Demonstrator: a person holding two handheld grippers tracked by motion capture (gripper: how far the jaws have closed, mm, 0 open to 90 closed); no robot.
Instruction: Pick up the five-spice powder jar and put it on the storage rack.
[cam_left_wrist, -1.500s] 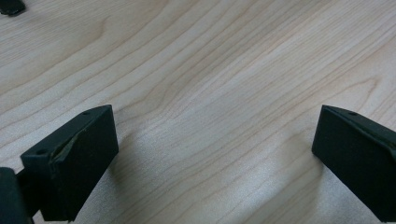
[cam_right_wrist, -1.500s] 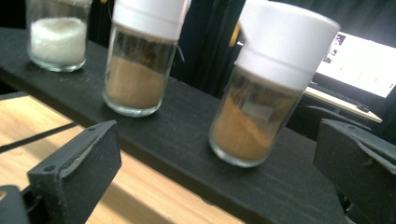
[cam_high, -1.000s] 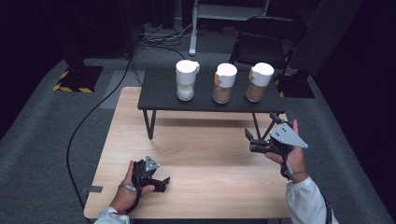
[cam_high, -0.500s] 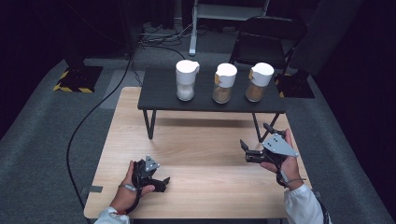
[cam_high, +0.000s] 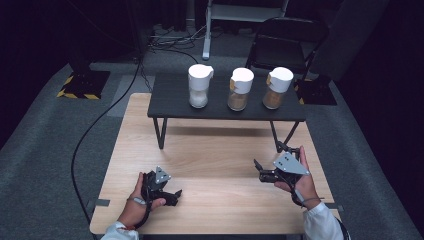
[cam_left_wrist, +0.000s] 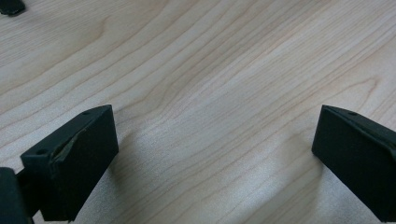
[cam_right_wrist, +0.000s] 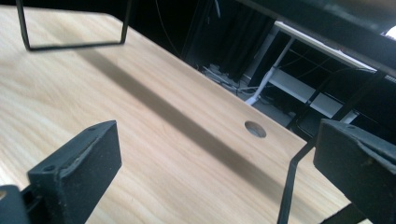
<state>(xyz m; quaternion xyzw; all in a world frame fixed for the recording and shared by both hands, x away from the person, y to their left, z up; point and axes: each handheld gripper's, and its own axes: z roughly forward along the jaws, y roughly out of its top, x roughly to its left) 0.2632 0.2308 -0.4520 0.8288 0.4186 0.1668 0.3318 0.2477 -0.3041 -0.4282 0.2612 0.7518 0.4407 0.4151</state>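
1. the left gripper (cam_high: 167, 192) lay low on the pale wooden table (cam_high: 215, 150), its jaws spread wide over bare grain, grasping nothing.
2. the right gripper (cam_high: 261, 170) hovered just above the same wood, jaws likewise parted and empty.
3. beyond both grippers stood a small black table (cam_high: 172, 97) on thin metal legs, one leg near the right gripper.
4. three white-capped jars (cam_high: 242, 89) sat on it, well apart from either gripper.
5. grey carpet (cam_high: 45, 135) surrounded the table; a folding chair (cam_high: 285, 42) stood in the dark room behind.
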